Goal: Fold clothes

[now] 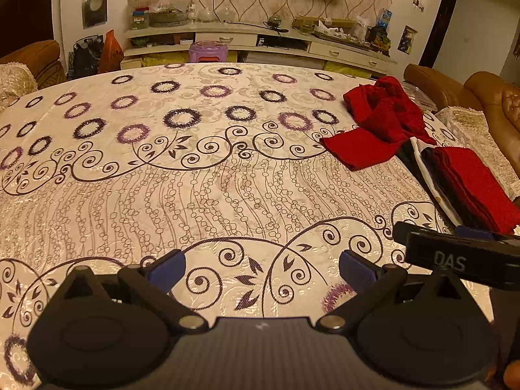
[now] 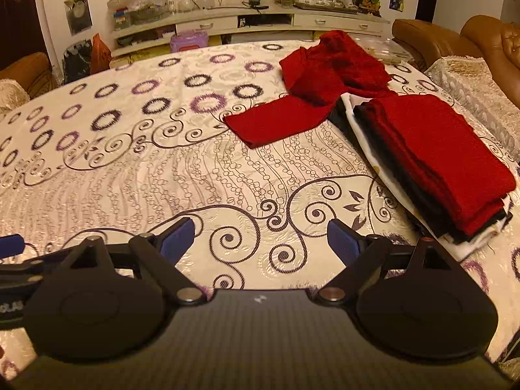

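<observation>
Both grippers hover empty over the patterned bench [image 2: 182, 169], the left gripper [image 1: 261, 269] and right gripper [image 2: 260, 239] each with jaws spread wide. The crumpled red garment [image 2: 312, 97] lies at 1 o'clock, touching the folded stack [image 2: 432, 159] at 3 o'clock.

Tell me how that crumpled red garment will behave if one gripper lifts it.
The red garment lies bunched and creased, so it will probably droop limply. Its sleeve trails across the tablecloth, so it would likely drag. The knit looks fuzzy, probably not slippery.
</observation>
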Available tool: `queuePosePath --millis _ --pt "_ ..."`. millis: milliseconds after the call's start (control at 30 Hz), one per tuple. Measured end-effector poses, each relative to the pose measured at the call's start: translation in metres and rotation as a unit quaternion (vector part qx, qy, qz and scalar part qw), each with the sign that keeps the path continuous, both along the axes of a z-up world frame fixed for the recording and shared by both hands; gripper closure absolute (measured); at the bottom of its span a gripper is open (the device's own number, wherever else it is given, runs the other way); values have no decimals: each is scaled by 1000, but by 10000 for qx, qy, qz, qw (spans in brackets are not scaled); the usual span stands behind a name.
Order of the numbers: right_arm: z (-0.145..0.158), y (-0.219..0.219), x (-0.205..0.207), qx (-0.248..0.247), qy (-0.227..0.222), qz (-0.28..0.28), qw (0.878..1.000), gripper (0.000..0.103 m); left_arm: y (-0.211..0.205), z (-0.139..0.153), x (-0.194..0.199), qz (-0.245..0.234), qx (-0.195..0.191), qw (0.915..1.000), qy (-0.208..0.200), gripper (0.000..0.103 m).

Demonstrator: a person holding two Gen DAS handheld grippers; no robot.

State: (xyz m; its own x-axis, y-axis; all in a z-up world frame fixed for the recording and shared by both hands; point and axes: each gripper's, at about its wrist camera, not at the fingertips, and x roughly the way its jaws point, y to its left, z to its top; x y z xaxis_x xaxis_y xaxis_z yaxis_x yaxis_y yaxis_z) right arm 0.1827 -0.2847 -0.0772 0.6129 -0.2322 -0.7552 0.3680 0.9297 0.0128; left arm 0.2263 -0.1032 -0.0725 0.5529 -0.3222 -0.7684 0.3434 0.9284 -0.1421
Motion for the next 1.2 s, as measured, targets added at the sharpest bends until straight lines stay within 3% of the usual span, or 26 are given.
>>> queuePosePath --millis 133,333,433,600,767,867,900,933,967,1000,1067,1200 --pt "-15 -12 19 157 117 52 9998 7 -4 -10 7 -66 56 10000 11 0" --pt "-31 -46 71 -134 -36 30 9999 7 4 -26 13 -109 53 9999 103 0" --pt "-30 -72 113 -459 -157 -66 9988 7 13 -32 15 -68 62 9999 127 0" --pt "-36 -107 196 -1178 50 -388 9923 7 33 -44 21 63 -24 9996 290 0" --pt "-49 -155 249 -614 143 -1025 9927 7 54 -52 22 175 28 9993 336 0" --pt "-63 -168 273 -575 373 -1010 9925 7 65 -54 21 203 35 9991 362 0" --pt "-67 -170 279 -630 445 -968 9923 11 68 -54 21 232 31 9991 359 0" --pt "-69 -171 281 -578 491 -953 9926 35 72 -54 21 261 28 9990 356 0" --pt "-72 -173 282 -526 537 -937 9928 79 75 -55 21 293 12 9989 359 0" --pt "-74 -174 284 -470 580 -921 9929 96 78 -55 21 331 -26 9988 374 0" --pt "-68 -166 279 -408 489 -809 9947 97 82 -56 21 348 -103 9985 398 0" --pt "-37 -114 248 -475 -114 146 9987 97 91 -52 20 398 -262 9979 428 0"
